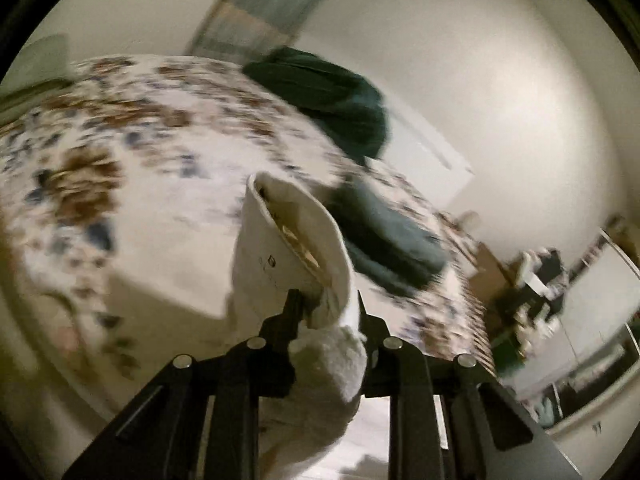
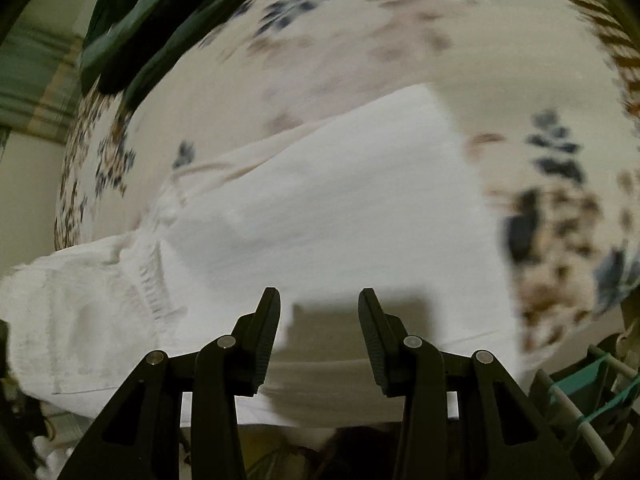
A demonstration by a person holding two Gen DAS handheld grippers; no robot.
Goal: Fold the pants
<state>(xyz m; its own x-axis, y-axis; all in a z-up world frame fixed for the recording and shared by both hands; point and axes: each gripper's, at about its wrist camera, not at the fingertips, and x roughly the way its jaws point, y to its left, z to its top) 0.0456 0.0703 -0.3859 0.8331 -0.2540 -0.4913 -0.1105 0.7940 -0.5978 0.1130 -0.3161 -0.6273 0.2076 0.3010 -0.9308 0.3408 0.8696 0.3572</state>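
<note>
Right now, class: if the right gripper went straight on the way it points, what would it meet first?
Most likely the white pants spread on the floral bedspread; the right gripper is open and empty above them.

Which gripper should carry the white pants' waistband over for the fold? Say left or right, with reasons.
Left. The left gripper already pinches the waistband of the white pants, raised off the floral bedspread. The right gripper is open and empty.

The left wrist camera looks along its fingers, tilted across the flowered bedspread [image 1: 132,128] toward the far wall [image 1: 460,60]. The right wrist camera looks steeply down, close over the white pants [image 2: 340,200]; both views share bedspread, pants and dark green clothes [image 1: 332,100]
</note>
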